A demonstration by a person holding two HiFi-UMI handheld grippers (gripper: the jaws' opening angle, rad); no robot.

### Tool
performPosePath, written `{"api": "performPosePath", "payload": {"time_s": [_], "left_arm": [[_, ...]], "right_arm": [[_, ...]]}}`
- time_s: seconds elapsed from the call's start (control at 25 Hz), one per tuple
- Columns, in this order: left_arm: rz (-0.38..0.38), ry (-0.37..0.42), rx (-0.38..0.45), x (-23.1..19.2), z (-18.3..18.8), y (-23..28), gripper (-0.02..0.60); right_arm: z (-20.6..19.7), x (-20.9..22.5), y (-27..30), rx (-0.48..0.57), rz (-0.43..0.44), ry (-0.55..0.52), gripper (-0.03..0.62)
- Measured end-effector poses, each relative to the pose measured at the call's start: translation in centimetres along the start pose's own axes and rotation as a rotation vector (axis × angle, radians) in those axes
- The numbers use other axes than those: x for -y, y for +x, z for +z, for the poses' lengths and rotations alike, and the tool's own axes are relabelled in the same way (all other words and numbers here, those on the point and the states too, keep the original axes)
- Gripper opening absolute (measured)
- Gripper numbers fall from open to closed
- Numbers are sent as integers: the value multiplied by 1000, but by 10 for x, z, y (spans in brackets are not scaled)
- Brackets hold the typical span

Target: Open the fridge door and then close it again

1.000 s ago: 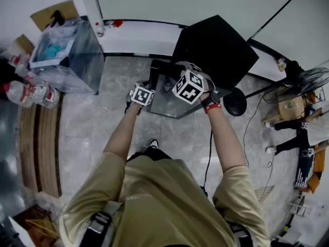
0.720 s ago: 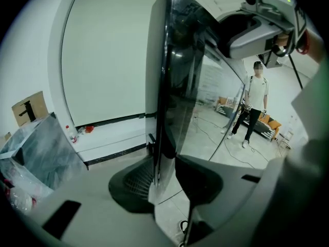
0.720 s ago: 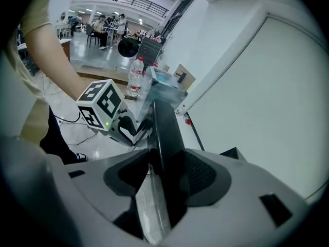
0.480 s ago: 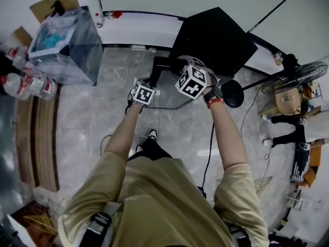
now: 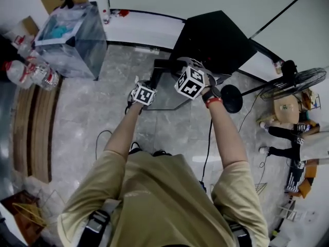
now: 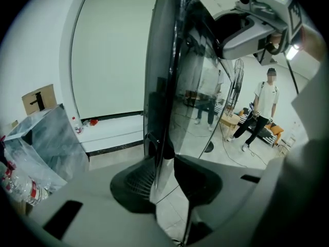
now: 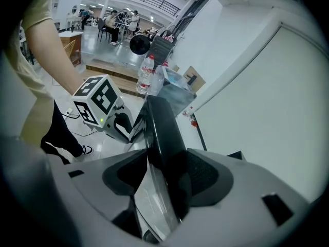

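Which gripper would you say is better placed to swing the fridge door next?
Probably the left. The left gripper has just been closing its jaws on the fridge door, touching both faces of its edge; the right gripper straddles that edge but has been opening.

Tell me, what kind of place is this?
Probably a big workshop or hall, not a home kitchen. A black fridge stands on a stone-tile floor, a standing fan and loose cable sit nearby, and people sit far off.
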State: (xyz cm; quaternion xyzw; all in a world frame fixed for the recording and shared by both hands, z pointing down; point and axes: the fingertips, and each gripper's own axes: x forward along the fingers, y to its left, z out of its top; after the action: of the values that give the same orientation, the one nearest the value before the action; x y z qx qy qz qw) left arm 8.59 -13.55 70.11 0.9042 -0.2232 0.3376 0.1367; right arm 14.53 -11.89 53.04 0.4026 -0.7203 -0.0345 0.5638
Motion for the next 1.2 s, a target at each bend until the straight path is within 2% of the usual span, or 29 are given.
{"api": "performPosePath", "payload": {"time_s": [0.24,0.6,0.8,1.2], "left_arm": [[51,-32,-6,19,-11,-12,124],[149,-134,10,54,-41,-36,124],[165,-171,9,82,-57,-44,124],[215,-227,21,133,-82,-64,118]], "right_arm": [[-4,-16,-14,49,7,-39,247],[-9,-50,-37,134,38,-96,259],[-16,-71,-51,187,14,-114,281],[-32,-109,-81,205,36,-195,296]]}}
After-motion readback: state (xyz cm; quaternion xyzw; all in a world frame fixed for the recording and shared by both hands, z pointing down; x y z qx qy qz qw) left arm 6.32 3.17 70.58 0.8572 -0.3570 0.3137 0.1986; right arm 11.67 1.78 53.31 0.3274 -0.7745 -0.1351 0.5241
